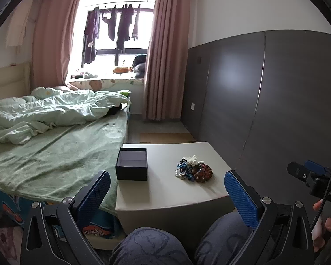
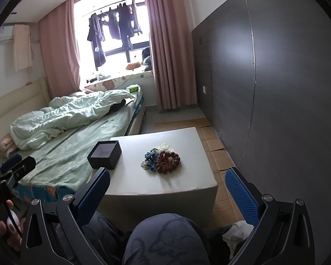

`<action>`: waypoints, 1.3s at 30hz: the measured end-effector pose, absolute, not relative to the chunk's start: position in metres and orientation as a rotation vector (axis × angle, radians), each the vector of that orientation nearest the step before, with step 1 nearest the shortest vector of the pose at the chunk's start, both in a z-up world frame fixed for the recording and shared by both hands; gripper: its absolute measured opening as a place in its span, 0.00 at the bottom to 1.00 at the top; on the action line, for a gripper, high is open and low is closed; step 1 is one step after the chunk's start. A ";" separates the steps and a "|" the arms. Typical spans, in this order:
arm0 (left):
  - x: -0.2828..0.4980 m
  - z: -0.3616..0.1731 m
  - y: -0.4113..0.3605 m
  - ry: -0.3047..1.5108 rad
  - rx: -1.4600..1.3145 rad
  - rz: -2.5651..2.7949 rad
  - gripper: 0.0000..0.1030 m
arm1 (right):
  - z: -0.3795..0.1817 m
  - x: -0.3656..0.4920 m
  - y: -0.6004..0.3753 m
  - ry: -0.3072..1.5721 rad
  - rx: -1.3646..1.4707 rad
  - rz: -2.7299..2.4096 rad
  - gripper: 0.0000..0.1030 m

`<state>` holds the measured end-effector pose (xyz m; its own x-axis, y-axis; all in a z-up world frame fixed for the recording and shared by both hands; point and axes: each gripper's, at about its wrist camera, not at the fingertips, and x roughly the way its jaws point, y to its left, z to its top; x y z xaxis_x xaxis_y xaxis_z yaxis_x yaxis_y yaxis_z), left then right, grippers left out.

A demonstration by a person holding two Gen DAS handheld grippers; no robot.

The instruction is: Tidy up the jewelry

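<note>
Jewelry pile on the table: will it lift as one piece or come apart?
The jewelry pile looks like loose tangled bead strands, so it will probably sag and trail. Round brown beads may roll if freed. Neighbouring strands could drag along.

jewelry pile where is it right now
In both wrist views the jewelry pile lies mid-table on the white table, right of the open black box, apart from it.

Window [image 1: 119, 22] blown out; fisheye edges warped, dark

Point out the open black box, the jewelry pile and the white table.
open black box [image 1: 132, 165], left wrist view, on its front wall.
jewelry pile [image 2: 162, 160], right wrist view, on its middle beads.
white table [image 2: 156, 183], right wrist view, on bare top.
</note>
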<state>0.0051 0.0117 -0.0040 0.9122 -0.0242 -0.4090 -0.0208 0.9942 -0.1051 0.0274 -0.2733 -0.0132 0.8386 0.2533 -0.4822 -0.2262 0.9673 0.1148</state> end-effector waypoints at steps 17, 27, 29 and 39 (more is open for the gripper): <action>0.098 -0.026 0.023 0.525 -0.151 -0.136 1.00 | -0.030 0.112 -0.290 0.593 0.190 0.281 0.93; 0.169 -0.060 0.026 0.625 -0.196 -0.196 0.93 | -0.071 0.187 -0.281 0.735 0.326 0.365 0.77; 0.181 -0.066 0.027 0.648 -0.208 -0.207 0.91 | -0.080 0.199 -0.279 0.758 0.356 0.380 0.73; 0.232 -0.099 0.026 0.735 -0.225 -0.246 0.88 | -0.139 0.265 -0.270 0.896 0.580 0.481 0.55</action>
